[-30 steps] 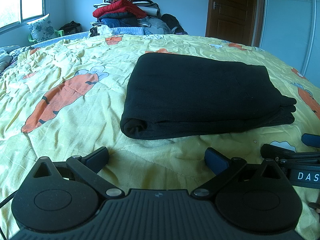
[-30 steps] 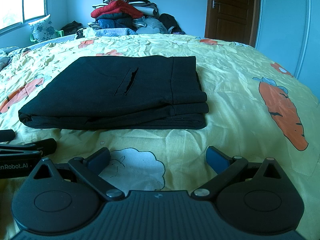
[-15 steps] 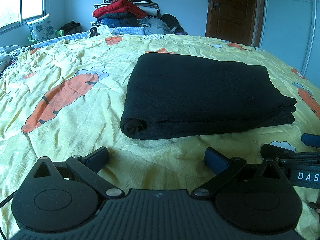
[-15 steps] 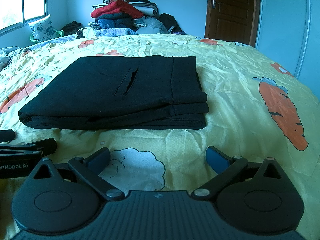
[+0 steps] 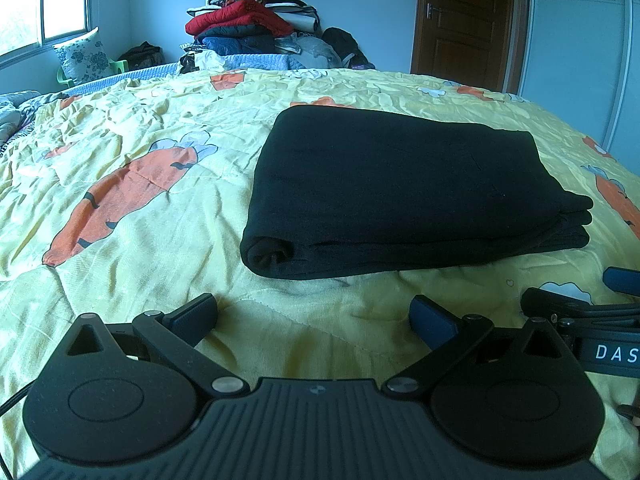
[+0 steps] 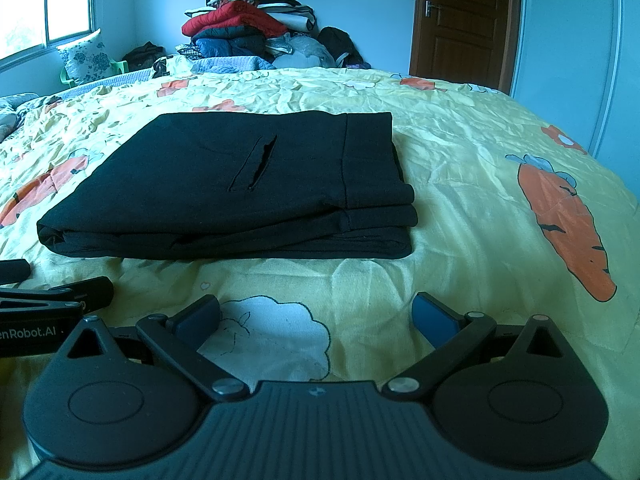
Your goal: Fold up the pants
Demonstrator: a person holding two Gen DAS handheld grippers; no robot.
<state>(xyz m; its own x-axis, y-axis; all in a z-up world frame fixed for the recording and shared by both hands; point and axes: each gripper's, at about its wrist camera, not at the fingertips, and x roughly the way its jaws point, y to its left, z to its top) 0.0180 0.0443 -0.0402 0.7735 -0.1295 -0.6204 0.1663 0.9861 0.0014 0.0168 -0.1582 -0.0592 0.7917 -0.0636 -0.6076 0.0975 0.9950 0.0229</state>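
Yellow carrot-print bedspread (image 5: 160, 240) under folded black pants (image 5: 400, 184).

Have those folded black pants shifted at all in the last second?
No. The folded black pants sit in the same spot beside the orange carrot print on the yellow bedspread.

Bare yellow bedspread (image 5: 132, 240) lies open left of the folded black pants (image 5: 404, 192) and between the pants and both grippers. The left gripper (image 5: 314, 316) and right gripper (image 6: 316, 314) sit side by side, each flanking the other's path. The clothes pile (image 6: 248, 28) stands well beyond.
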